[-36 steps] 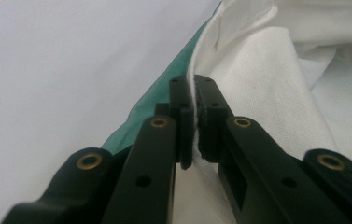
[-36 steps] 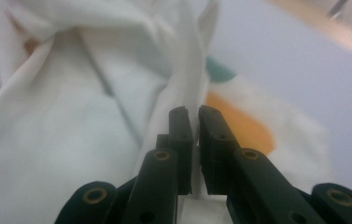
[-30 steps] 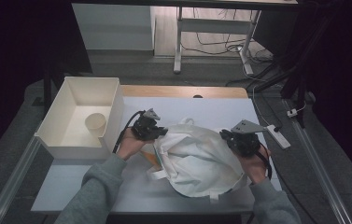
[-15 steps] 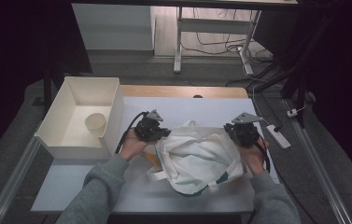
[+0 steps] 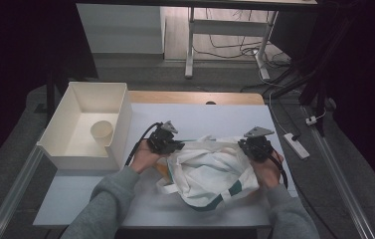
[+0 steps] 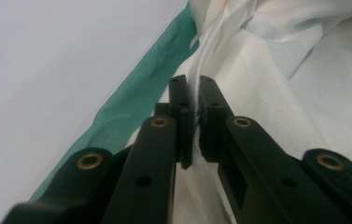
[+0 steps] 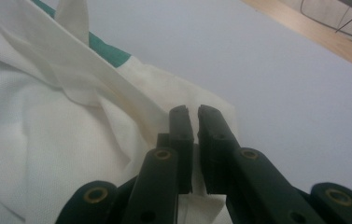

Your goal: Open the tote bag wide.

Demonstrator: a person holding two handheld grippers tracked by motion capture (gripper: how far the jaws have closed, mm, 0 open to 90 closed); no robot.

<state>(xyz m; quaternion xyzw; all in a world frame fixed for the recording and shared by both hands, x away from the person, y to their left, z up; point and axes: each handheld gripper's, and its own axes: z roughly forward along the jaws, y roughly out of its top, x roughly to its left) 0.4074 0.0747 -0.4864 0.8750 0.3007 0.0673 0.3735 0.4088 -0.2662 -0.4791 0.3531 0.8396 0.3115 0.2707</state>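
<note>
A white non-woven fabric bag with green trim (image 5: pixel 210 175) lies crumpled at the lower centre of the high view, on the pale desk (image 5: pixel 200 118). The left hand-held gripper (image 6: pixel 193 100) is clenched on a fold of the bag's rim beside the green band; the right hand-held gripper (image 7: pixel 191 116) pinches the opposite edge. Judging by this, the bag is being spread or opened. Doing that well probably means pulling both edges apart evenly, low over the desk, without the thin fabric slipping from either pinch.
</note>
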